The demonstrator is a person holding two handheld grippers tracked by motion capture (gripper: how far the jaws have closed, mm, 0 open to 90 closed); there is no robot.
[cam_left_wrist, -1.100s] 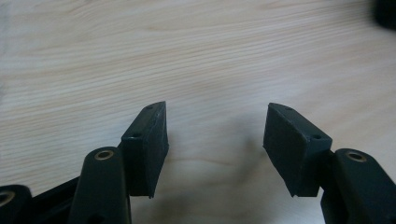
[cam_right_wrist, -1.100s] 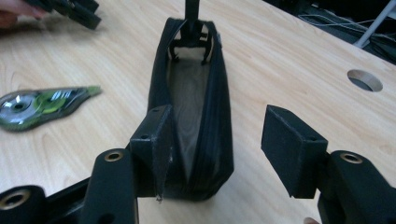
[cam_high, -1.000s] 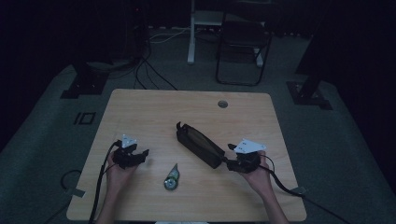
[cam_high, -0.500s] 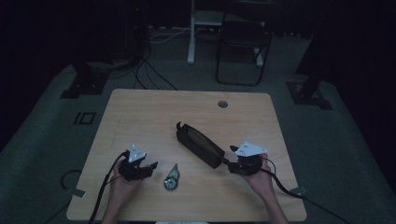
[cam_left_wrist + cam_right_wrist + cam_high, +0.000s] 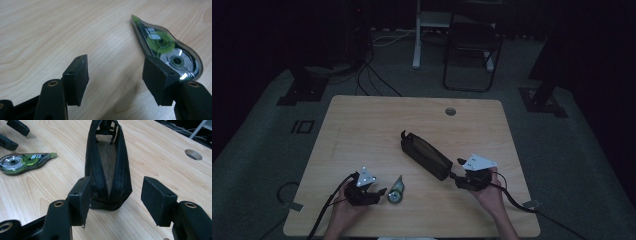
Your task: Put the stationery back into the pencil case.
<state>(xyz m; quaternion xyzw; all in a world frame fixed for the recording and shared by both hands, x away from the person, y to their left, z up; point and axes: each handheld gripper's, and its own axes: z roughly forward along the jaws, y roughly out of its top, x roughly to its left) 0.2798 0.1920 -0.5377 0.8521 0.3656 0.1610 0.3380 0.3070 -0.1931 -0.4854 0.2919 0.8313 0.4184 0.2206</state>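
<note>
A clear and green correction tape dispenser (image 5: 396, 191) lies flat near the table's front, left of centre. My left gripper (image 5: 381, 191) is open just to its left, fingertips close to it. In the left gripper view the dispenser (image 5: 170, 50) sits beyond the right jaw, outside the gap of the left gripper (image 5: 116, 67). A black zip pouch (image 5: 426, 155) lies slantwise at mid table with its zipper open. My right gripper (image 5: 458, 176) is open at the pouch's near end. In the right gripper view the pouch (image 5: 107, 165) gapes between the jaws of the right gripper (image 5: 115, 188), which do not touch it.
The wooden table (image 5: 362, 130) has a round cable hole (image 5: 450, 111) at the back right. A chair (image 5: 472, 45) and floor cables stand beyond the far edge. In the right gripper view the dispenser (image 5: 25, 161) lies at left, below the other gripper's fingers (image 5: 15, 130).
My left gripper has moved toward the front edge and rightward, ending beside the correction tape dispenser. The right gripper has stayed at the pouch's end.
</note>
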